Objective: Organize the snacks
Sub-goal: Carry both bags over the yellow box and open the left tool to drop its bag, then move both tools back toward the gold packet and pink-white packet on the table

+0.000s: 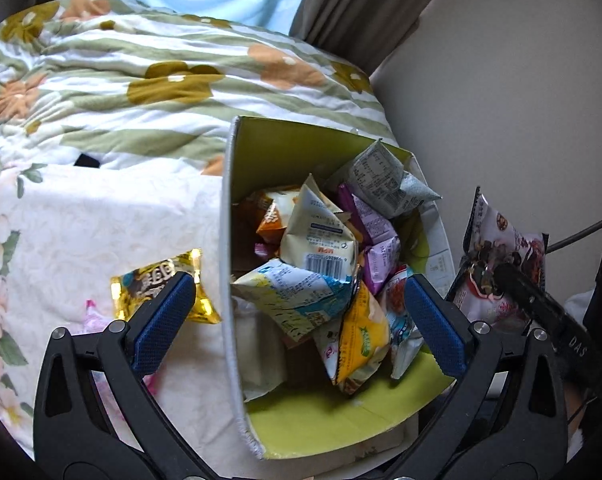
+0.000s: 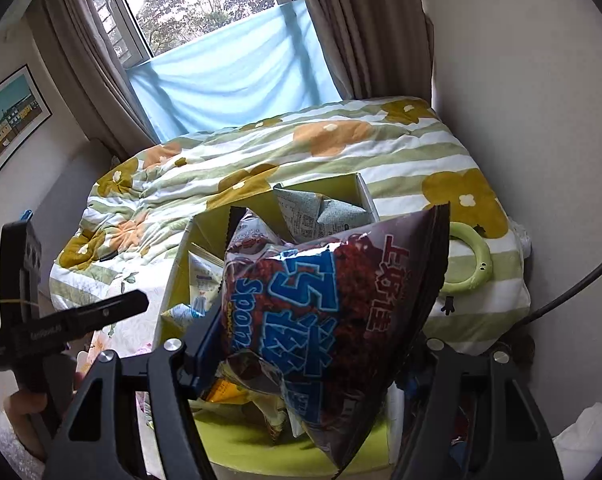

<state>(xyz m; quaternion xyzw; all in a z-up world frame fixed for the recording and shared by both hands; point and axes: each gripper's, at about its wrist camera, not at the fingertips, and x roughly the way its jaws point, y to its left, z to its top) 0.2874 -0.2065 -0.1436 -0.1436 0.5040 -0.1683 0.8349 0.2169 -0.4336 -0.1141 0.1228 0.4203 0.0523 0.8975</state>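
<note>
The left gripper (image 1: pixel 299 316) stands wide open over the box (image 1: pixel 227 240), its blue pads (image 1: pixel 435 324) spread to either side with nothing pressed between them; the crumpled packets (image 1: pixel 321 248) heaped inside lie below the gap, not held. The box fills the centre and lower right of the left wrist view, its green lining showing along the bottom edge; a gold-wrapped snack (image 1: pixel 157 284) lies outside it on the pale bedcover (image 1: pixel 81 220), at lower left, partly behind the left-hand pad.

The right gripper (image 2: pixel 321 344) is closed on a large dark-red puffed bag (image 2: pixel 325 300) with blue lettering; the bag fills the middle of the right wrist view and hangs over the box (image 2: pixel 173 280) below it; the far pad is hidden behind the bag, so the grip is judged from how the bag sits between the fingers.

I judge the bag light and air-filled, with slick foil that may slide under the pads; its contents are probably brittle, so a hard squeeze on the belly risks crushing or bursting it; the crimped seam at an end looks the surest hold. The small packets are likewise light and crinkly and would shift when nudged. The gold snack is flat and glossy; it probably needs a pinch across its narrow width against the soft cover.
</note>
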